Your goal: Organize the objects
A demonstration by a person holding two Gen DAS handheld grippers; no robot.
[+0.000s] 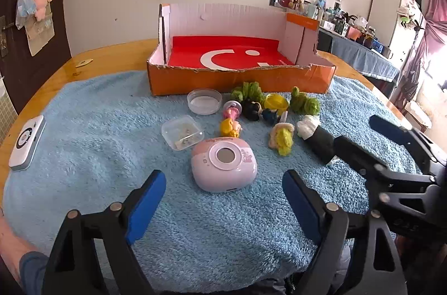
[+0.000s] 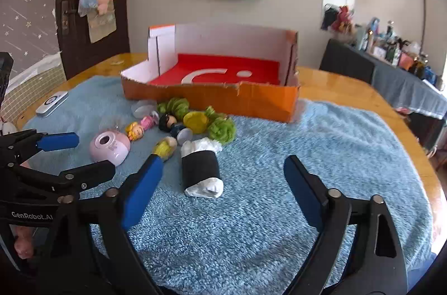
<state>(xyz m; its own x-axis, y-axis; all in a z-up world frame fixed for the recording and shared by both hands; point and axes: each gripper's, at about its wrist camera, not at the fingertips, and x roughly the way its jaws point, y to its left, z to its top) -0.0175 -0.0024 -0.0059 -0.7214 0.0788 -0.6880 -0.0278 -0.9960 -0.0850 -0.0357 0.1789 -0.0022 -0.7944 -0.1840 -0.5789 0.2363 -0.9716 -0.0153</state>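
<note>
Both my tongs are spread wide and carry nothing: left gripper (image 1: 220, 200) faces the pink toy camera (image 1: 224, 165) on the blue towel (image 1: 97, 127). I'd straddle its rounded sides squarely, squeeze low, then lift toward the orange box (image 1: 240, 77); right gripper (image 2: 223, 186) waits near the black-wrapped roll (image 2: 199, 165).

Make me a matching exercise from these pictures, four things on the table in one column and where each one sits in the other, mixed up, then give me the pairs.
Things
1. pink round gadget
2. white gadget
3. black roll with white stuffing
4. round clear dish

Places
A. at the far left edge of the blue towel
B. just in front of the orange box, left of the green fluffy ball
C. straight ahead of the open left tongs
D. ahead of the open right tongs, lying on its side

Pairs: 1-C, 2-A, 3-D, 4-B
</note>
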